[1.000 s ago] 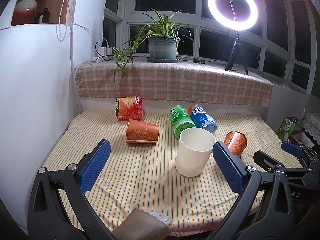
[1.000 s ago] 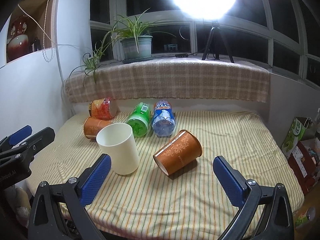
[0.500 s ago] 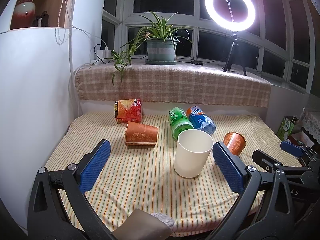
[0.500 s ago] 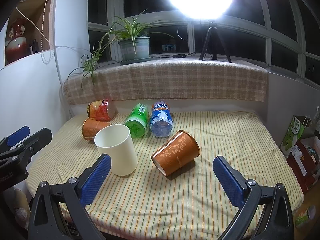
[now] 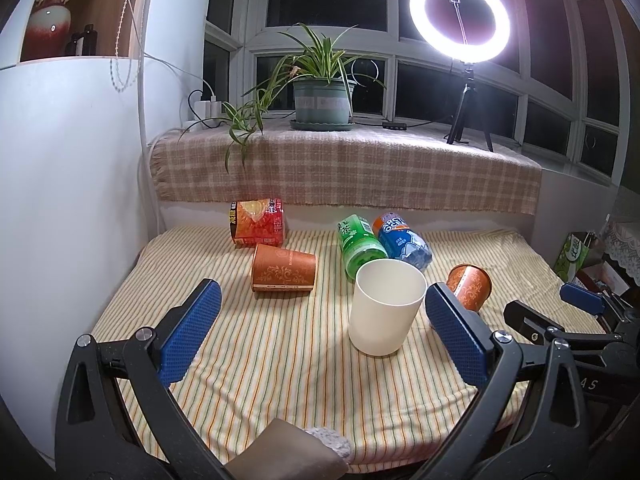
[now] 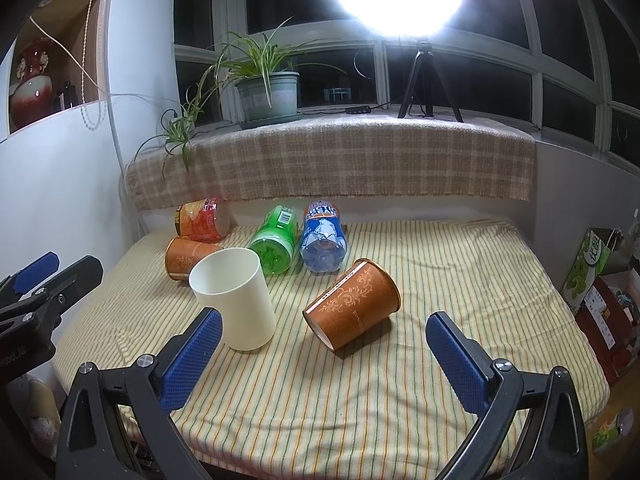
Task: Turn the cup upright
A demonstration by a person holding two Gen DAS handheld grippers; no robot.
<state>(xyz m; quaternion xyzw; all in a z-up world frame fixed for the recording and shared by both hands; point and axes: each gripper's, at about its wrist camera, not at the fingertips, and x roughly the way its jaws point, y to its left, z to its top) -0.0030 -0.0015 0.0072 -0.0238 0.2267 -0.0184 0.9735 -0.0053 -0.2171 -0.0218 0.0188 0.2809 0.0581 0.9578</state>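
I hold my left gripper (image 5: 320,334) low over the near edge of the striped cloth (image 5: 280,352), level and facing the window, jaws wide with nothing between them. My right gripper (image 6: 324,354) sits the same way at the near edge, jaws wide and empty too. From the left view I see the right gripper off to the right, from the side; from the right view the left one shows at the far left.

Cups: I count three. One white cup (image 6: 234,300) stands upright, mouth up, just ahead of my right gripper's left finger. Two orange cups lie on their sides: the near orange cup (image 6: 354,308) rests between my right fingers' line of sight, base toward me, just right of the white cup; the far orange cup (image 5: 283,268) lies left of centre, well apart from my left fingers.

Bottles: two, a green bottle (image 5: 360,242) and a blue bottle (image 5: 402,240), side by side behind the white cup. One red snack can (image 5: 258,222) lies at the back, touching the far orange cup.
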